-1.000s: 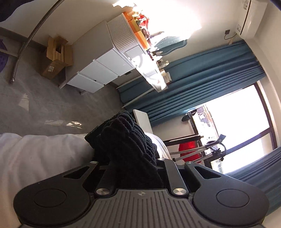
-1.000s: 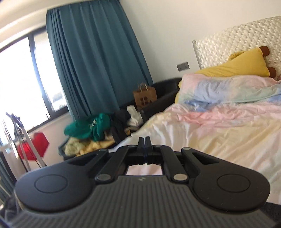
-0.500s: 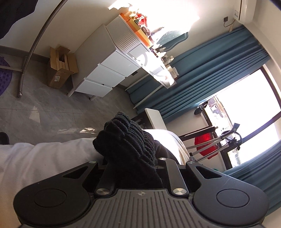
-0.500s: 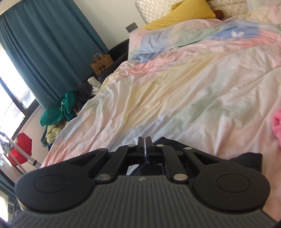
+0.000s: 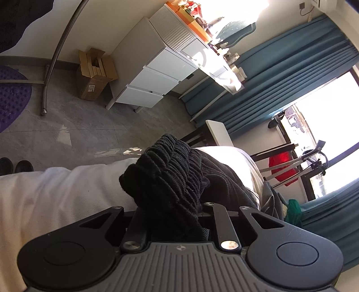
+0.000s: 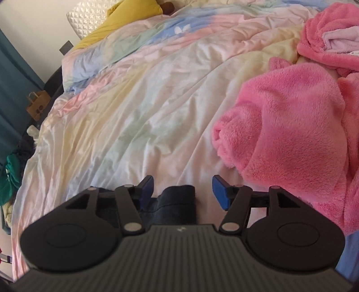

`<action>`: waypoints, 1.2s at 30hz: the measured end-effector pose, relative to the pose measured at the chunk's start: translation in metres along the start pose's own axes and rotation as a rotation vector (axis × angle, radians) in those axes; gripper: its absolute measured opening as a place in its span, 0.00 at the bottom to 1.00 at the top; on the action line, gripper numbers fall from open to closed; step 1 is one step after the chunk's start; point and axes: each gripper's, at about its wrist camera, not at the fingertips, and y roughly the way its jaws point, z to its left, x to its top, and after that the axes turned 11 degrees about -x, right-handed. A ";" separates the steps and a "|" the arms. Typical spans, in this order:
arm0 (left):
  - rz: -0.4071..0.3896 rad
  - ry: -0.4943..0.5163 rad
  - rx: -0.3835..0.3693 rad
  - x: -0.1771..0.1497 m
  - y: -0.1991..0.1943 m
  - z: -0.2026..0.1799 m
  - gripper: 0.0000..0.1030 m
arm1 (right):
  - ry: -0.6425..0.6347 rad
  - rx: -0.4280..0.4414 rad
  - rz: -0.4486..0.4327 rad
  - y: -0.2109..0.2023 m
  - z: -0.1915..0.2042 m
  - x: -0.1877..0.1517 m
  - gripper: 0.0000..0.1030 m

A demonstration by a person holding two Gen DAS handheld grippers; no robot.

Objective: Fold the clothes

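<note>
Here the surface is a bed point(image 6: 139, 107) under a rumpled pastel cover, filling most of the right wrist view; a yellow pillow point(image 6: 125, 20) lies at the upper left, and a pink fleece garment point(image 6: 291, 125) is heaped along the right side. In the left wrist view the room shows tilted: grey tile floor point(image 5: 89, 128) at mid-left, a white drawer unit point(image 5: 157, 76) at upper centre, a cardboard box point(image 5: 94, 76) beside it, teal curtains point(image 5: 280, 74) and a bright window on the right.

The black knit garment point(image 5: 170, 177) is ribbed and bunched into a thick wad at the centre of the left wrist view, over the white bed edge. The left tool point(image 5: 172, 215) is clamped narrowly on it, and the cloth covers the fingertips so they cannot be seen.

The right tool point(image 6: 182, 191) has just been opening and its blue-padded fingers point(image 6: 221, 193) now stand wide, pressing nothing. A dark piece of cloth point(image 6: 177, 204) lies on the bed between them at bottom centre; the tool body cuts off its lower part, so how far it extends is hard to make out.
</note>
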 end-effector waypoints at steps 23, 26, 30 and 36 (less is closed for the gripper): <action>0.008 0.024 0.024 -0.006 -0.005 -0.003 0.19 | 0.017 0.279 0.238 0.018 0.017 -0.030 0.09; 0.007 0.046 0.013 -0.005 -0.006 -0.003 0.16 | -0.049 0.365 0.090 -0.008 0.032 -0.029 0.09; -0.004 0.084 0.030 -0.006 -0.012 -0.008 0.15 | -0.079 0.481 0.048 -0.024 0.063 -0.025 0.08; 0.015 0.105 0.033 -0.009 -0.032 -0.023 0.13 | -0.060 0.622 0.127 -0.038 0.131 -0.006 0.08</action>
